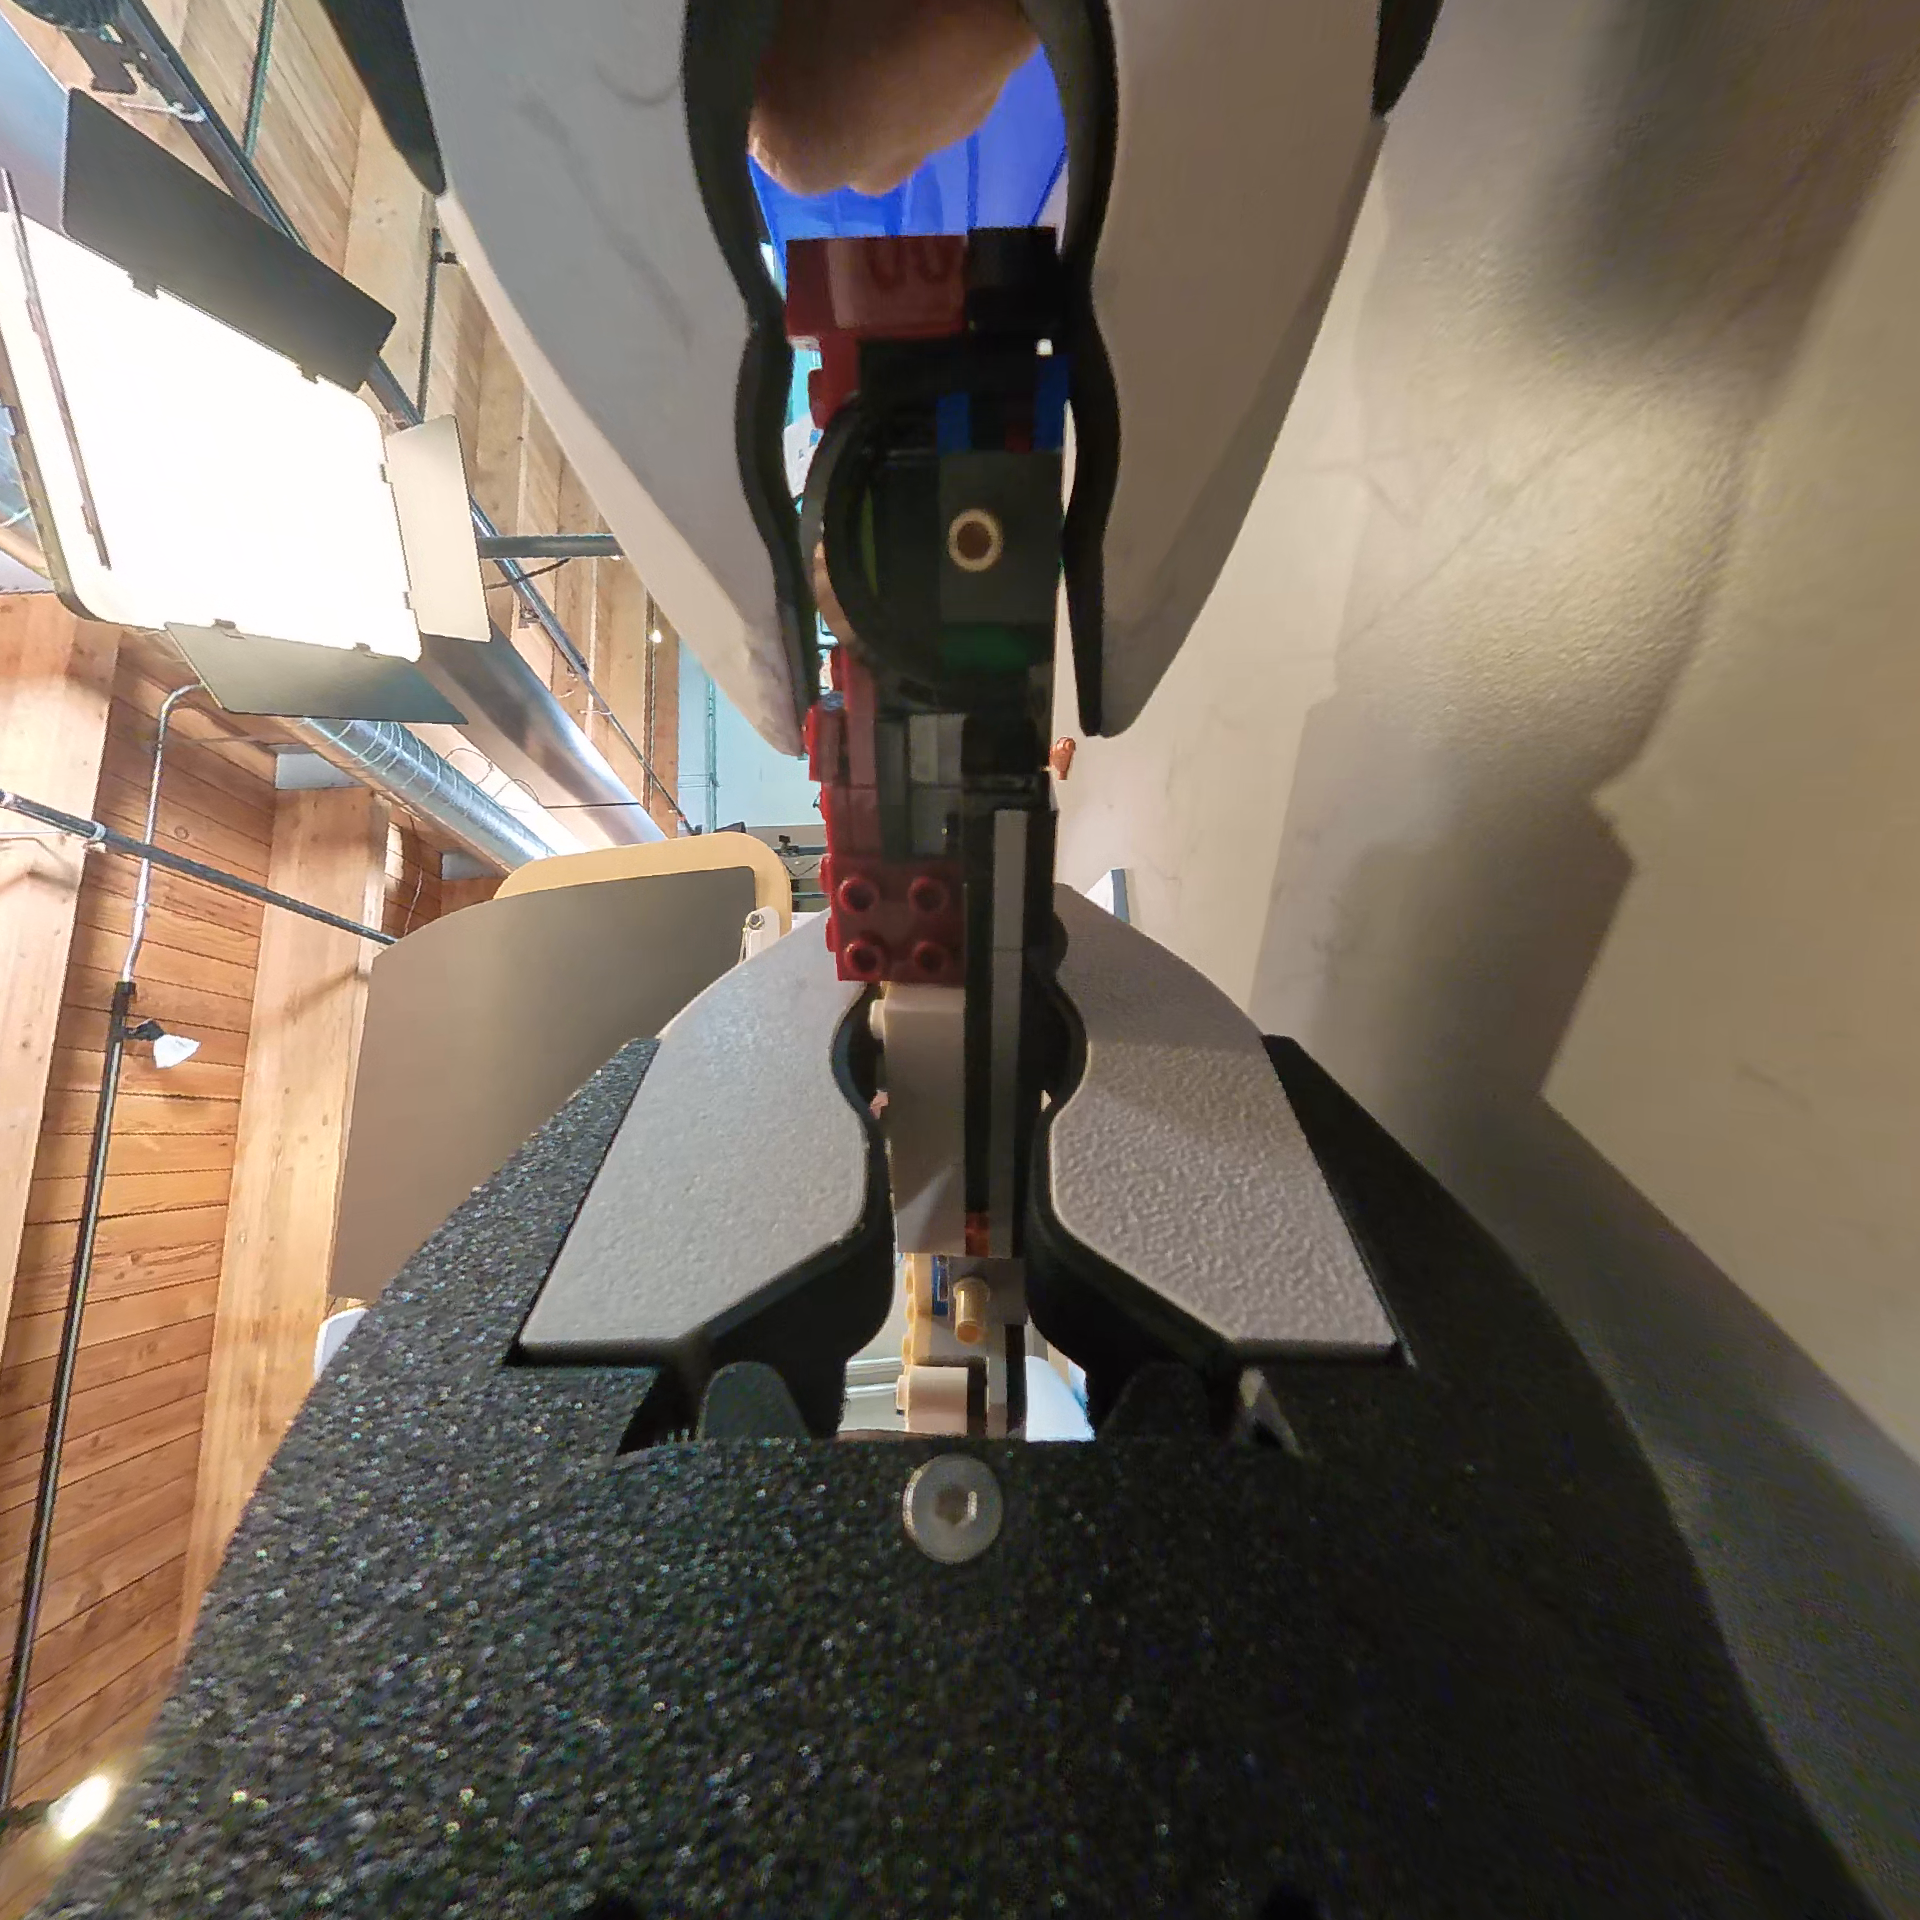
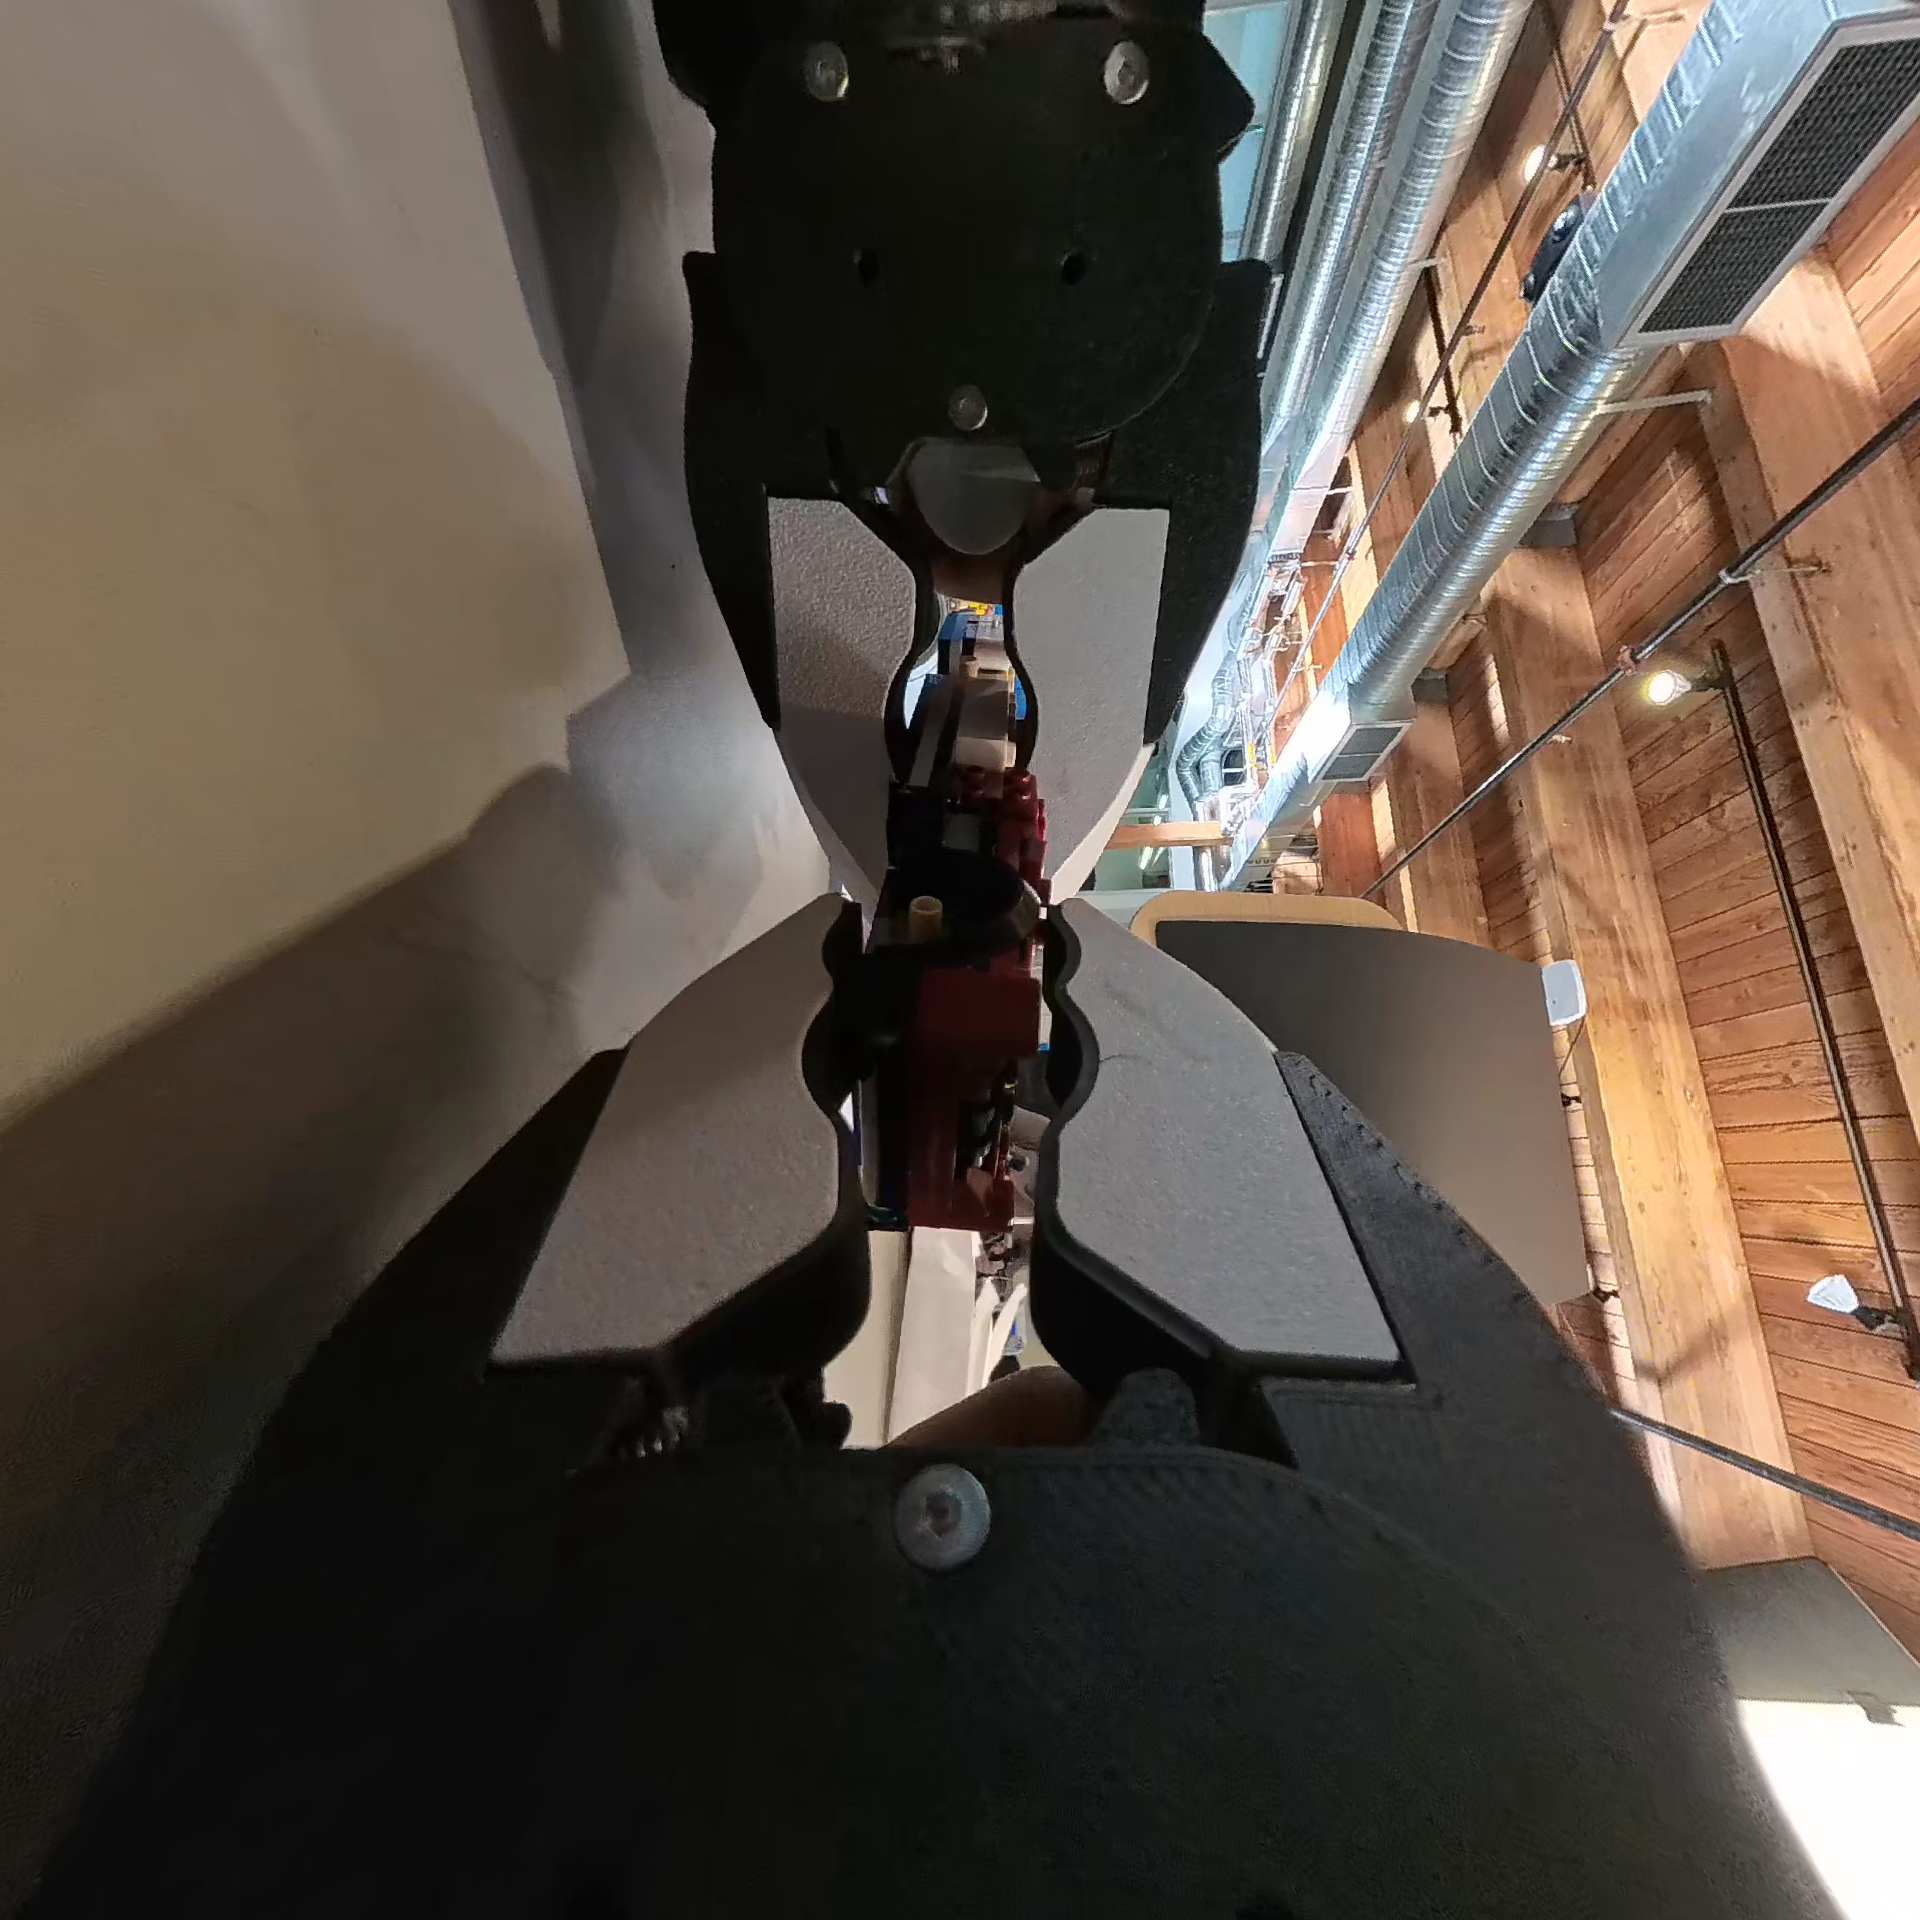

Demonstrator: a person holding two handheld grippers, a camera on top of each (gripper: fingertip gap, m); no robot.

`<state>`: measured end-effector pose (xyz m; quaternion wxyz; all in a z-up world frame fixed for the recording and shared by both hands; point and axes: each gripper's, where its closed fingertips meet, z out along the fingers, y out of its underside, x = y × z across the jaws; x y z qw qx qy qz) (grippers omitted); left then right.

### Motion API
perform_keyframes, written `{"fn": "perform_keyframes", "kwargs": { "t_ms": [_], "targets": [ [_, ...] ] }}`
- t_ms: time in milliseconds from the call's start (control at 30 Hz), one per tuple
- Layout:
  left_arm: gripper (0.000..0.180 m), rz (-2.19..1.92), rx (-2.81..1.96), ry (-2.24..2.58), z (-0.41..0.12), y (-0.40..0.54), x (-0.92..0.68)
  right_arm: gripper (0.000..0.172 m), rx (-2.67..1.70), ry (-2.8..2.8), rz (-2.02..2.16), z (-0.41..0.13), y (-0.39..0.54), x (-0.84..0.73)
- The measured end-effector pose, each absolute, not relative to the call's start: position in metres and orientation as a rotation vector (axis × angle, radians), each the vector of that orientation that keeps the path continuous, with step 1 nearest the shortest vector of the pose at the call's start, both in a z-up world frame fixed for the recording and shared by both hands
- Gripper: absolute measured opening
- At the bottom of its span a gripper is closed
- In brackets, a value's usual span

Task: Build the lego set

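- Between the two sets of fingers, held up in the air well clear of any surface, is the brick model (image 1: 894,914). It is a narrow build of dark red, black, grey and a little blue bricks.
- My left gripper (image 1: 951,935) is clamped on the grey and black end. One pad bears on the pale grey piece and the other on the flat black plate.
- My right gripper (image 2: 951,909) faces it from the opposite end. It is closed on the red and black part, with its pads against the model's two sides.
- In the left wrist view, one right-hand fingertip (image 1: 790,582) sits against the black wheel (image 1: 862,540), which is a rounded surface. I judge that side the likelier to slip, so I would keep the squeeze even.
- Both tools lie nearly on one line with their tips just apart. I judge that twisting either one could pry the bricks apart at the seams.
- A tan pin (image 2: 923,920) sticks out of the black block just beyond my right fingertips. A small orange piece (image 1: 1062,756) juts from the far edge, and either could catch on a pad.
- A thumb or finger (image 1: 883,104) shows behind the right gripper.
- Around me are a plain pale wall (image 1: 1558,520) close on one side and a bright studio light panel (image 1: 208,416) on a stand (image 1: 73,1247). I also see a grey chair back (image 1: 540,997) with a pale wooden rim, wooden planking (image 2: 1714,935) and silver ducts (image 2: 1455,520).
- None of these is near the model, and only the two grippers crowd each other.
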<state>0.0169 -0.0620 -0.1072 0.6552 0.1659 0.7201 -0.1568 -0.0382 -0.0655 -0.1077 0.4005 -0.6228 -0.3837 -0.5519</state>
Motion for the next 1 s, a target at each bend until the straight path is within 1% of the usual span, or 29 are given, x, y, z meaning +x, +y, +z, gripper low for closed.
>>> {"fn": "perform_keyframes", "kwargs": {
  "t_ms": [233, 767, 1000],
  "targets": [
    [0.025, -0.345, 0.395, 1.631, -0.1063, -0.0615, 0.0177, 0.035, -1.611, -0.987, -1.373, -0.1097, -0.0647, -0.0375],
    [0.025, -0.349, 0.394, 1.638, -0.1059, -0.0606, 0.0158, 0.033, -1.580, -1.052, -1.400, -0.1073, -0.0629, -0.0371],
    [0.025, -0.358, 0.383, 1.636, -0.1048, -0.0585, 0.0183, 0.034, -1.588, -0.980, -1.385, -0.1063, -0.0621, -0.0343]
  ]
}}
